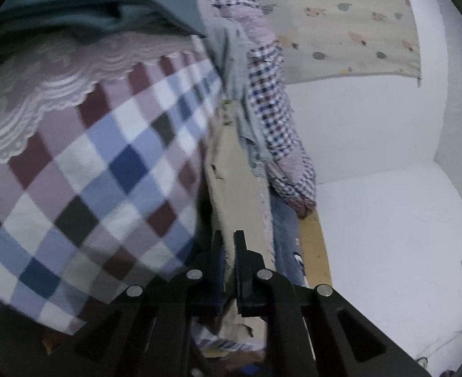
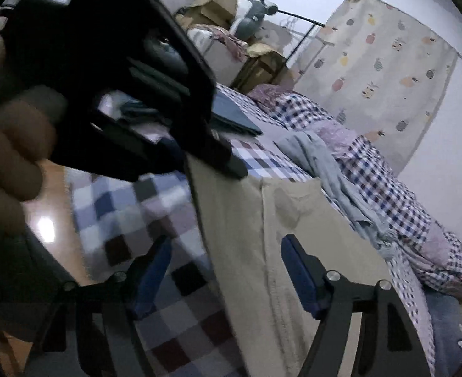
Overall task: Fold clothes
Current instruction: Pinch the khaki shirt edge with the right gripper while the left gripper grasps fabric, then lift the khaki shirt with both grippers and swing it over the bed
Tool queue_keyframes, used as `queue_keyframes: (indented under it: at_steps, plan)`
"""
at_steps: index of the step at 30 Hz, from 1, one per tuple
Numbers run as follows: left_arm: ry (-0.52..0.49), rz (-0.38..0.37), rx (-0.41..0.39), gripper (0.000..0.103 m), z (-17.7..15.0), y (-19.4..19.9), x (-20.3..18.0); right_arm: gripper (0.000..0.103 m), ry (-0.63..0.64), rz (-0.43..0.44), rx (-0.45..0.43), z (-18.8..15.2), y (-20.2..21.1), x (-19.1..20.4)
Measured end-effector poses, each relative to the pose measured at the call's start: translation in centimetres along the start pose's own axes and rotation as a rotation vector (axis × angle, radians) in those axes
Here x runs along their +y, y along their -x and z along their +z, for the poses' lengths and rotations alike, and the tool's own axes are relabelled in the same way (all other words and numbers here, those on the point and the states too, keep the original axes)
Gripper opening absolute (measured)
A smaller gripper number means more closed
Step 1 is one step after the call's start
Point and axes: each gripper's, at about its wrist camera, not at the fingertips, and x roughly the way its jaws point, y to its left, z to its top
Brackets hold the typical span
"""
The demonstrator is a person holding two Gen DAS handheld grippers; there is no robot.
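Left wrist view shows the left hand-held gripper clamped on the beige garment's edge; only the right wrist view shows the right hand-held gripper spread open over that garment, draped off the checked bed edge.

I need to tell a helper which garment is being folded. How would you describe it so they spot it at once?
Start at the bed with the checked cover. Draped over its near edge hangs the plain tan garment, pinched at its top edge by the left gripper. Unlike the crumpled grey cloth and gingham bedding beside it, it is unpatterned beige.
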Motion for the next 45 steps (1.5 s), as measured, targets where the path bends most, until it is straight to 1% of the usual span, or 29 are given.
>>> queue_keyframes:
  at_steps: [2, 5, 8, 9, 11, 12, 13, 14, 15, 16, 18, 19, 21, 22, 23, 24, 25, 27, 32, 35, 37, 39, 42, 45]
  plan:
    - [-0.007, -0.022, 0.007, 0.004, 0.1, -0.1, -0.4, 0.076, -0.007, -0.027, 0.023, 0.0, -0.8, -0.5]
    - [-0.010, -0.043, 0.007, 0.004, 0.4, -0.1, -0.7, 0.075, -0.031, -0.032, 0.055, 0.1, -1.9, -1.5]
    - [-0.009, -0.058, 0.005, 0.004, 0.7, -0.2, -1.1, 0.074, -0.020, -0.025, 0.064, 0.4, -2.5, -1.9]
    - [-0.010, -0.056, 0.004, 0.004, 0.7, -0.1, -1.2, 0.071, -0.019, -0.023, 0.067, 0.5, -2.7, -2.0]
    - [-0.012, -0.052, 0.002, 0.004, 0.9, 0.0, -1.4, 0.061, -0.036, -0.009, 0.080, 0.6, -3.2, -2.7]
    - [-0.017, -0.046, 0.001, 0.004, 0.9, 0.0, -1.6, 0.046, -0.044, -0.002, 0.087, 0.7, -3.5, -3.1]
    - [-0.022, -0.039, -0.001, 0.004, 0.9, 0.1, -1.7, 0.027, -0.052, 0.005, 0.093, 0.8, -3.7, -3.4]
    - [-0.028, -0.033, -0.003, 0.004, 0.9, 0.1, -1.8, 0.021, -0.061, 0.012, 0.100, 0.8, -4.0, -3.8]
    - [-0.040, -0.012, -0.004, 0.004, 1.0, 0.1, -2.1, 0.012, -0.070, 0.020, 0.106, 0.9, -4.3, -4.1]
    - [-0.053, 0.011, -0.005, 0.004, 1.1, 0.1, -2.3, 0.005, -0.088, 0.031, 0.108, 0.9, -4.3, -4.6]
    - [-0.066, 0.042, -0.015, 0.004, 1.5, 0.1, -2.7, 0.004, -0.113, 0.041, 0.101, 0.8, -4.0, -5.5]
    - [-0.069, 0.050, -0.020, 0.007, 1.9, 0.0, -2.9, 0.004, -0.126, 0.046, 0.096, 0.9, -3.8, -5.9]
    - [-0.059, 0.039, -0.031, 0.023, 2.7, 0.2, -3.1, 0.004, -0.161, 0.065, 0.077, 1.2, -3.1, -7.0]
    - [-0.061, 0.033, -0.034, 0.046, 3.1, -0.1, -3.2, 0.004, -0.176, 0.075, 0.069, 1.3, -2.8, -7.5]
    - [-0.063, 0.027, -0.037, 0.066, 3.6, -0.4, -3.4, 0.004, -0.191, 0.084, 0.061, 1.4, -2.5, -8.0]
    - [-0.065, 0.022, -0.039, 0.072, 4.1, -0.8, -3.5, 0.004, -0.206, 0.093, 0.053, 1.6, -2.2, -8.5]
    - [-0.067, 0.016, -0.042, 0.074, 4.6, -1.1, -3.7, 0.004, -0.217, 0.099, 0.047, 1.7, -1.9, -8.9]
    - [-0.075, 0.030, -0.004, 0.074, 5.6, -2.8, -4.0, 0.004, -0.246, 0.112, 0.035, 1.8, -1.4, -9.8]
    - [-0.183, 0.150, 0.110, 0.074, 7.5, -7.9, -5.3, 0.004, -0.308, 0.129, 0.014, 1.9, -0.3, -11.8]
    - [-0.195, 0.190, 0.169, 0.074, 9.4, -10.4, -4.8, 0.004, -0.347, 0.143, 0.004, 1.7, 0.1, -13.0]
    - [-0.192, 0.197, 0.205, 0.074, 10.5, -11.8, -4.2, 0.004, -0.372, 0.149, -0.004, 1.6, 0.4, -13.8]
    - [-0.194, 0.183, 0.232, 0.074, 11.6, -13.1, -4.3, 0.004, -0.380, 0.149, -0.013, 1.7, 0.7, -14.3]
    - [-0.217, 0.162, 0.260, 0.074, 13.3, -15.0, -4.7, 0.004, -0.386, 0.153, -0.021, 1.8, 0.9, -14.7]
    - [-0.223, 0.159, 0.288, 0.074, 14.8, -16.8, -4.6, 0.004, -0.398, 0.159, -0.029, 1.9, 1.1, -15.1]
